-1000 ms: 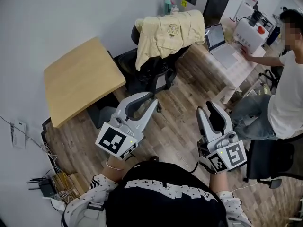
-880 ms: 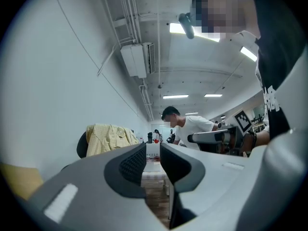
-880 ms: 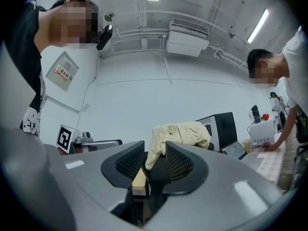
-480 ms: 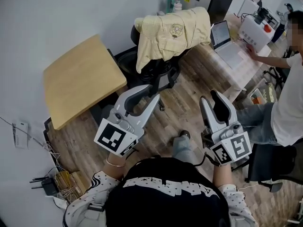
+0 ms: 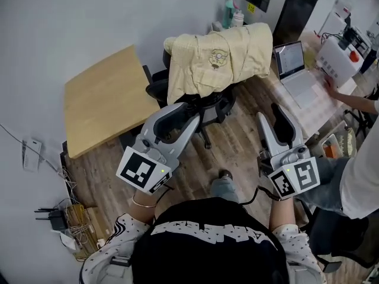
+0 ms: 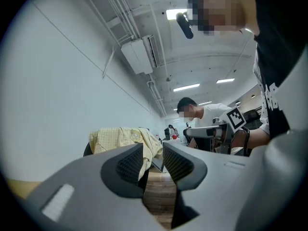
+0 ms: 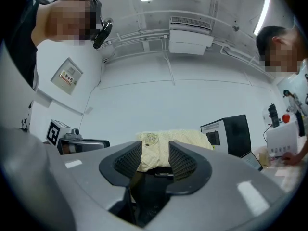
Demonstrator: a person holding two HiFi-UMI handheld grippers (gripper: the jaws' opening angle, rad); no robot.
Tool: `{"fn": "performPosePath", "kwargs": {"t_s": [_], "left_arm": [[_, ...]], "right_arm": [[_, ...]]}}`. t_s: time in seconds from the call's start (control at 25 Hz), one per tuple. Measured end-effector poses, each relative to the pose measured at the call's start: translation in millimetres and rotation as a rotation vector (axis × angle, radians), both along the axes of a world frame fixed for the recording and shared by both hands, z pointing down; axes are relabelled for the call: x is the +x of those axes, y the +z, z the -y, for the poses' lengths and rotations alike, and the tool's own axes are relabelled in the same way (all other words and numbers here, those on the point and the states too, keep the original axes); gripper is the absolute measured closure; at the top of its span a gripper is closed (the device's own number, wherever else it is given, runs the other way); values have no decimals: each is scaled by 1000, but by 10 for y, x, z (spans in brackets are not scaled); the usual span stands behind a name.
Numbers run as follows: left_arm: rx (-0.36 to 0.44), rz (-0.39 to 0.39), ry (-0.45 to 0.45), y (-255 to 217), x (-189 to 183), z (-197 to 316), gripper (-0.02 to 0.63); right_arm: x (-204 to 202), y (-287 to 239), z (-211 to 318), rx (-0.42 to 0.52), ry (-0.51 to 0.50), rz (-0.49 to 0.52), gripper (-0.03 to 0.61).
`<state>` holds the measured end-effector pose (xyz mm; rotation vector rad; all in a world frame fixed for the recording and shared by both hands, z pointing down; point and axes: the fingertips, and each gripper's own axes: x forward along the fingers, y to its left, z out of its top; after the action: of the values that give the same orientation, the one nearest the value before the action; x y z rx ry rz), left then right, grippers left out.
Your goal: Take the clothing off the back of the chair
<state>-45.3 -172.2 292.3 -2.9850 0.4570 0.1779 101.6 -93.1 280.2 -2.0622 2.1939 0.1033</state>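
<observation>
- And here's the yellow shirt [image 5: 219, 61], draped over the back of the black chair [image 5: 208, 104] at the far middle of the room. It is spread across the top and hangs down the near side, with a small printed emblem facing us.
- The left gripper [image 5: 185, 112] is held out level toward the chair's left side, its tips clear of the cloth.
- Its jaws have just been opening, and they stand a narrow gap apart with bare pads and nothing between them. In the left gripper view the shirt sits beyond them, a little to the left.
- The right gripper [image 5: 273, 116] is out in front on the right, aimed at the same chair and well apart from the fabric.
- Its jaws have just been opening too, to a moderate gap with nothing pinched. Through that gap the right gripper view frames the shirt and the dark chair under it.
- On the far left a wooden table [image 5: 100, 99] stands against the wall [image 5: 89, 22], just beside the chair.
- On the far right is a white desk [image 5: 317, 102] with an open laptop [image 5: 293, 61] on it, and a seated person [image 5: 361, 176] rests a hand on the desk.
- Bare wood floor [image 5: 237, 141] lies between the grippers and the chair.
</observation>
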Motion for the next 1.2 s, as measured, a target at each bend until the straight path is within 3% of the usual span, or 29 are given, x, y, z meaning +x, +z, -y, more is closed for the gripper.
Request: {"fn": "performPosePath", "kwargs": {"t_s": [0.44,0.88,1.2], "left_arm": [[25,43,-150,-110,499,316,485],[35,77,-379,-155,595,783,423],[-9,124,-498,-27,628,1046,382]], "right_arm": [[704,-87,508,1,-116,-20,364],[1042,-92,1009,-32,-224,-61,319],[1180,20,1384,-90,-282,-93,281]]}}
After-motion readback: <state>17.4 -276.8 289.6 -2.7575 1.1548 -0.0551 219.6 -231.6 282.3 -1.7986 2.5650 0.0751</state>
